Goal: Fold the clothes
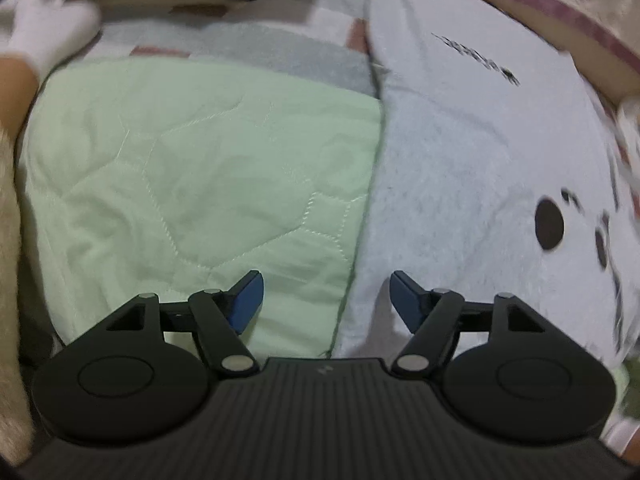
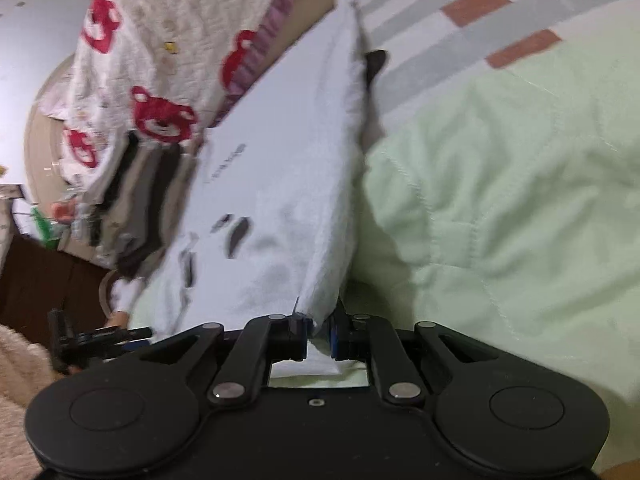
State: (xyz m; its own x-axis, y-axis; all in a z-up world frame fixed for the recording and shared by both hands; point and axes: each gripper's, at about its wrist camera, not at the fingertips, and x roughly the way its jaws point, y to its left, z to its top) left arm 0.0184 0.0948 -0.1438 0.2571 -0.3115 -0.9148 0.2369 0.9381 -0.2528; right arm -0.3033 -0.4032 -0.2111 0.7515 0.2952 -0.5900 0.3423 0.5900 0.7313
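Two fisheye views, one from each gripper, look down on a bed. In the left wrist view, far left, a hand in a white glove (image 1: pixel 44 28) shows blurred at the upper edge. Below and beside it lies a pale green quilted blanket (image 1: pixel 192 168) stitched in angular lines, filling the left half of the view. Behind it runs a bed cover (image 1: pixel 256 44) in grey, white and reddish-brown blocks. The left gripper (image 1: pixel 326 300) hangs over the line where the blanket meets a pale blue fleecy garment (image 1: pixel 460 184); its blue-tipped fingers (image 1: pixel 248 300) stand well apart with nothing between them. The garment covers the right half of the view, lying flat, with a dark oval patch and dark lettering on it. At the upper right, a cream cloth with a purplish-red border (image 1: pixel 568 28) lies past the garment.

In the right wrist view, left, a white cloth printed with red bear faces (image 2: pixel 160 80) lies crumpled, with dark folded items below it, too blurred to name. The pale blue garment (image 2: pixel 280 160) rises at centre as a lifted fold, its lower corner pinched between the closed fingers of the right gripper (image 2: pixel 319 334). The green blanket (image 2: pixel 500 200) fills the right side.
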